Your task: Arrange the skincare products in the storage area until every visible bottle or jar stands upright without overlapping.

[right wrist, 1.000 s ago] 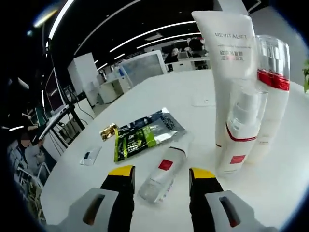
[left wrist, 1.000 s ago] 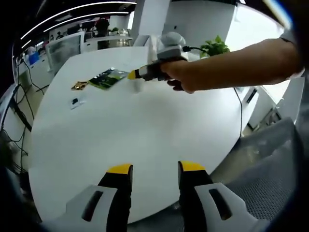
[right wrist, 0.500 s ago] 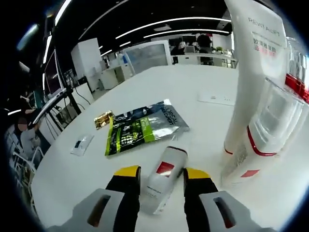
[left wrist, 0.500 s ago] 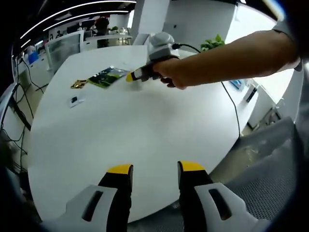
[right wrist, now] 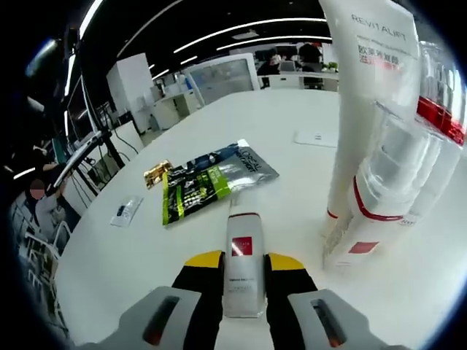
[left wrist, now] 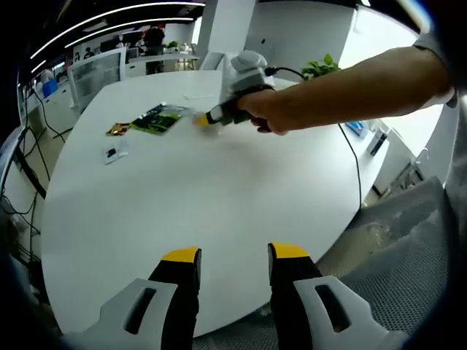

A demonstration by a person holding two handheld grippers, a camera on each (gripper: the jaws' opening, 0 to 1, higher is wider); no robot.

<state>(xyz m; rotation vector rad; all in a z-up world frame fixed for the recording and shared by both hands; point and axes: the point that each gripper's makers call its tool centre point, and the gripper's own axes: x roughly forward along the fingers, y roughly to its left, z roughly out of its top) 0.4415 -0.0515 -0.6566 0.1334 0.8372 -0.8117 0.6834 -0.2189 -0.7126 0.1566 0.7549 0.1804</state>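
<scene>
Right tongs (right wrist: 243, 260) reach forward low over the table (right wrist: 146, 255), clamping a small bottle (right wrist: 242, 262).

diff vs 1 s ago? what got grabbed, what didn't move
The right gripper advanced onto the lying small bottle and closed; its fingers now clamp it. Left gripper stayed open over the white table, holding nothing. The tall tube, pump bottles and sachet stayed put.
</scene>
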